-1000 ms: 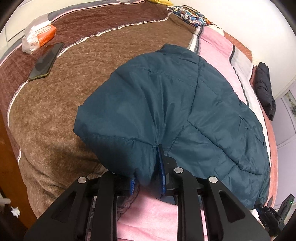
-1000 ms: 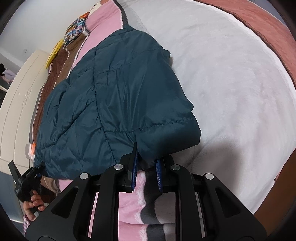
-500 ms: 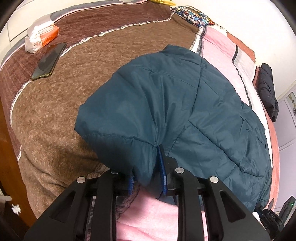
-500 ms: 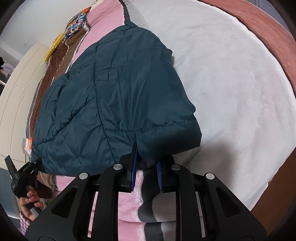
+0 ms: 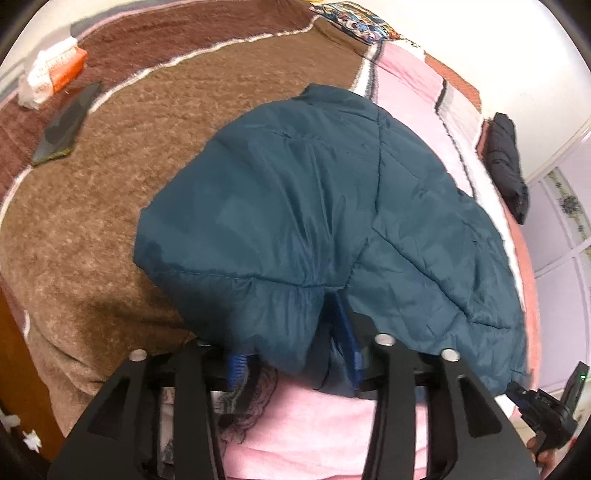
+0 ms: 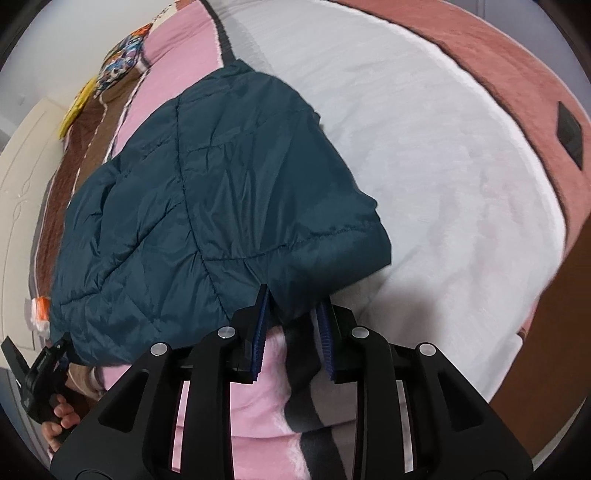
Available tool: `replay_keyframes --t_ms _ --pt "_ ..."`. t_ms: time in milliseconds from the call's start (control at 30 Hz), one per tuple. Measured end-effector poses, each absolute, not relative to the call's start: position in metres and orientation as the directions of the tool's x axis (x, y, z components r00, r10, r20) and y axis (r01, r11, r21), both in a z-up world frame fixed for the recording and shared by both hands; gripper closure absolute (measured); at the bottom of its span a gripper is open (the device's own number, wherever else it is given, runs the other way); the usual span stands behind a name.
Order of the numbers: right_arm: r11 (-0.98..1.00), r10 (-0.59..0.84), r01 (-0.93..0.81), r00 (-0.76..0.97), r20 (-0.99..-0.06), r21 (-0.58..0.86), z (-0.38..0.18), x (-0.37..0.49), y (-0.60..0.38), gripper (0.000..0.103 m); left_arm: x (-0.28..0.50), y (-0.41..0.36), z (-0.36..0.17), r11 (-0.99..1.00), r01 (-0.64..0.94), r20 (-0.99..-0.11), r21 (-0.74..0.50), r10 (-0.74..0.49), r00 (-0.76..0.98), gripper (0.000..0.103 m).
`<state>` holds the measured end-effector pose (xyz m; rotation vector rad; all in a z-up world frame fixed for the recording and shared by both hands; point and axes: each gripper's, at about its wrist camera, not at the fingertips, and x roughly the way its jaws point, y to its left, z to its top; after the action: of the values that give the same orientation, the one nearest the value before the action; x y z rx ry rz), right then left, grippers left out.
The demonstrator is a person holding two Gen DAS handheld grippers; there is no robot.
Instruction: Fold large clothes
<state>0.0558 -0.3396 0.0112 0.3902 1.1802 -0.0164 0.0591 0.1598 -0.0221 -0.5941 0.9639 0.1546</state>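
A dark teal quilted jacket [image 5: 332, 206] lies spread on the striped bed blanket; it also shows in the right wrist view [image 6: 207, 206]. My left gripper [image 5: 291, 347] stands at the jacket's near left corner with its jaws spread wide; the hem bulges loosely between the blue pads [image 5: 347, 343]. My right gripper [image 6: 291, 332] stands at the near right corner, jaws apart, the hem lying just between and above the pads [image 6: 260, 325]. Each gripper is visible at the edge of the other's view.
On the brown part of the blanket [image 5: 110, 184] lie a dark phone [image 5: 66, 125] and an orange-and-white packet [image 5: 51, 74]. A black garment [image 5: 506, 162] lies at the bed's right edge. A patterned pillow [image 5: 354, 26] is at the head. A black object [image 6: 569, 133] lies on the pink-brown stripe.
Both grippers have opened and let go of the jacket's hem corners. The jacket has settled onto the bed.
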Motion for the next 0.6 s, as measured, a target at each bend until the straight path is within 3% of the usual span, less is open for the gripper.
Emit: replay_keyframes --t_ms 133,333,433,500,600 --pt "0.935 0.146 0.237 0.418 -0.896 0.263 0.026 0.044 -0.339 0.077 0.062 0.166 -0.023 0.805 -0.352 -0.79 -0.477 -0.218 0.573 0.04" --pt "0.957 0.11 0.184 0.491 -0.864 0.226 0.055 0.029 -0.322 0.077 0.065 0.181 -0.028 0.719 -0.361 -0.753 -0.594 -0.338 0.565 0.04" --pt "0.966 0.183 0.07 0.499 -0.847 0.25 0.065 0.031 -0.293 0.079 0.064 0.187 -0.032 0.689 -0.385 -0.747 -0.614 -0.352 0.563 0.039" --pt "0.965 0.234 -0.008 0.474 -0.849 0.261 0.063 0.037 -0.269 0.095 0.064 0.189 -0.036 0.682 -0.409 -0.758 -0.607 -0.341 0.557 0.039" --pt "0.951 0.309 -0.113 0.428 -0.849 0.289 0.057 0.05 -0.232 0.101 0.065 0.188 -0.04 0.672 -0.437 -0.767 -0.598 -0.323 0.554 0.039"
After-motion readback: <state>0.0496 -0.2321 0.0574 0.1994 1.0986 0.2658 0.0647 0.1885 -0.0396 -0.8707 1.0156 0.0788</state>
